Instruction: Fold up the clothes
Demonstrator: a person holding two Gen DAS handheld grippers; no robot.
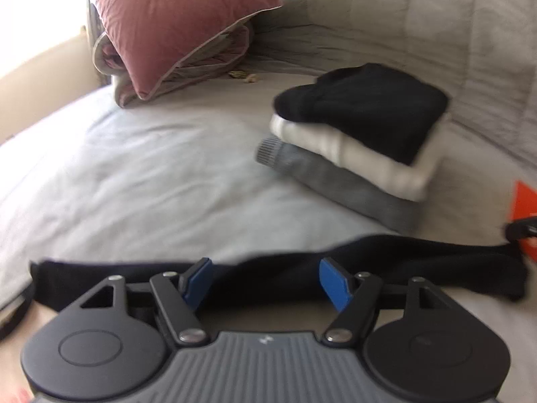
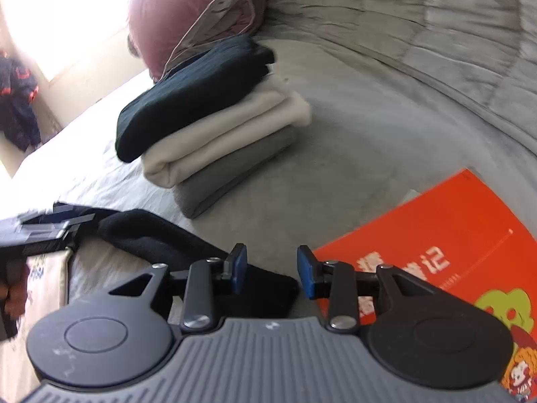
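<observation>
Clearly, the black garment (image 1: 285, 268) lay crosswise under both of your hand-held grippers, left hand-held gripper (image 1: 265, 283) spread wide mid-length, right hand-held gripper (image 2: 272, 273) parted empty over its end.

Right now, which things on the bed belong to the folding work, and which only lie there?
For folding: long black garment; stack of folded black, cream and grey clothes.
Only lying there: pink folded quilt; orange printed book.

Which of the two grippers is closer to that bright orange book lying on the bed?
Right. The right gripper hangs at the orange book's edge; the left gripper is farther off, over the black garment.
</observation>
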